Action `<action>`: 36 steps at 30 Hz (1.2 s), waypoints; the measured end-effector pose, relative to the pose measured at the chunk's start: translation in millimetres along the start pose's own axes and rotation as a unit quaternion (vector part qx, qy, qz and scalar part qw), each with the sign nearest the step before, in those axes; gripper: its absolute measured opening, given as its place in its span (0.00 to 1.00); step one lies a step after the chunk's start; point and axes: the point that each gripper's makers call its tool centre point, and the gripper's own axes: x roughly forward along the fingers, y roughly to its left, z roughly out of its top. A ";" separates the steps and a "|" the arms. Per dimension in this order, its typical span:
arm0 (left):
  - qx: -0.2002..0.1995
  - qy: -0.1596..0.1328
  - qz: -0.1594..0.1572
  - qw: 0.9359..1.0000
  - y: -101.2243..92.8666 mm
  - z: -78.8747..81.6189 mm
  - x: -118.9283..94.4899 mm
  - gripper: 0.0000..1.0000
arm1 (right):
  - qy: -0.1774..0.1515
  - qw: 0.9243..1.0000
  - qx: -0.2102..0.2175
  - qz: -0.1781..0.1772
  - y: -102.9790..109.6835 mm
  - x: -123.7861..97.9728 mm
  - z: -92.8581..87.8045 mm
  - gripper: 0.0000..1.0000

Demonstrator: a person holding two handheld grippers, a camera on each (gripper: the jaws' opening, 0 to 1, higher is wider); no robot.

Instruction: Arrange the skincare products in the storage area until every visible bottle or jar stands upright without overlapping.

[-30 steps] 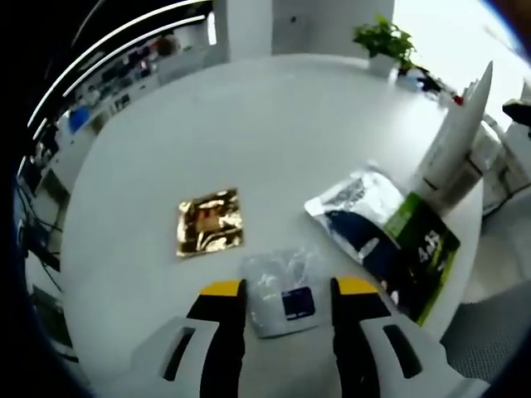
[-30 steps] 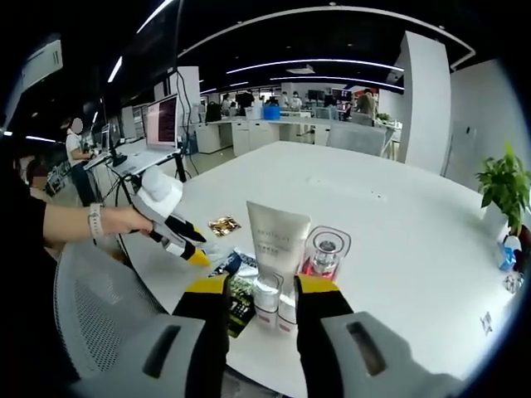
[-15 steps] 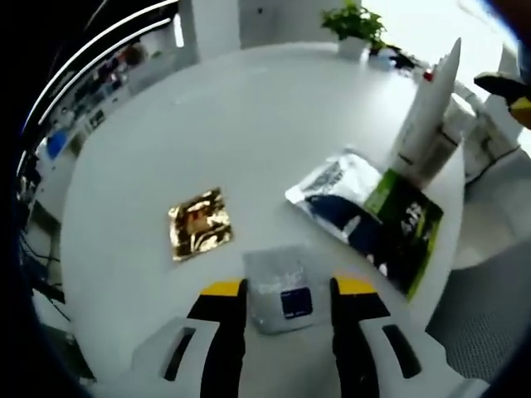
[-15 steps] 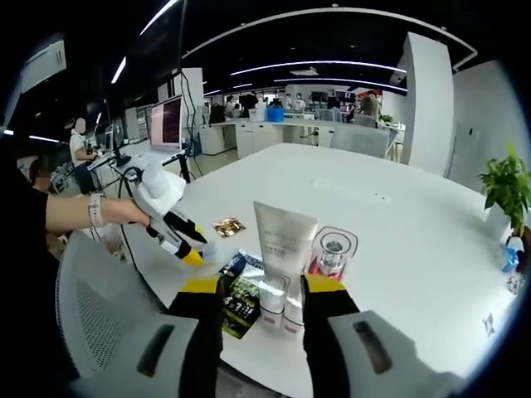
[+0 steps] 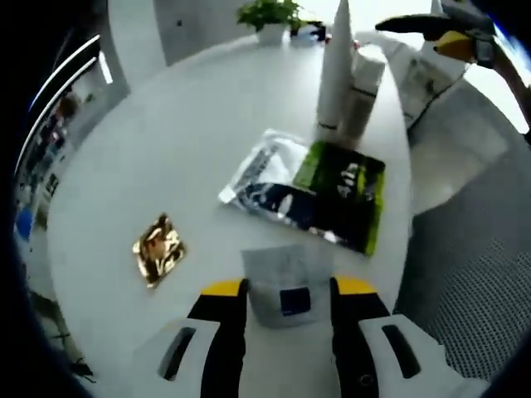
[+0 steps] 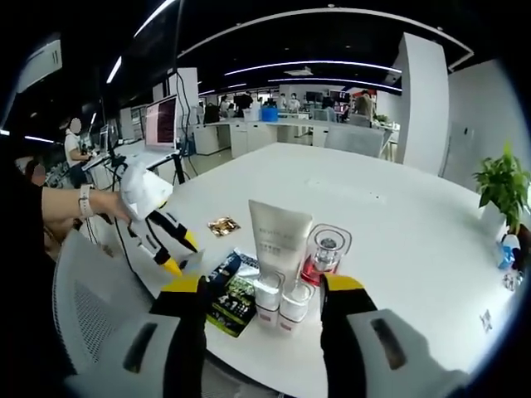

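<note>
On the round white worktop (image 6: 415, 249), the white squeeze tube (image 6: 276, 249), a second white tube (image 6: 294, 303) and the clear red-liquid bottle (image 6: 319, 257) stand upright, near the edge. Flat sachets (image 5: 311, 189) likely remain to sort. Right tool (image 6: 264, 286) spread, empty; left tool (image 5: 280, 288) spread around a small grey sachet (image 5: 284, 282).

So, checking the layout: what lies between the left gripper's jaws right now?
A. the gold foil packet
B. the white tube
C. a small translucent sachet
C: in the left gripper view, the small translucent sachet lies flat on the table between the open jaws of the left gripper.
</note>
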 end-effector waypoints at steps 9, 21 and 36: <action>0.051 0.002 -0.028 0.998 -12.5 1.8 2.0 0.37 | 0.000 1.000 -0.001 -0.007 -3.0 -0.4 1.9 0.61; 0.142 0.041 -0.054 0.987 -17.1 -4.0 10.5 0.37 | 0.006 1.000 0.004 -0.006 -2.4 -0.9 -2.7 0.60; 0.174 0.039 -0.098 0.979 -23.3 4.2 14.3 0.37 | 0.015 1.000 0.006 -0.014 -8.1 -5.0 -7.5 0.59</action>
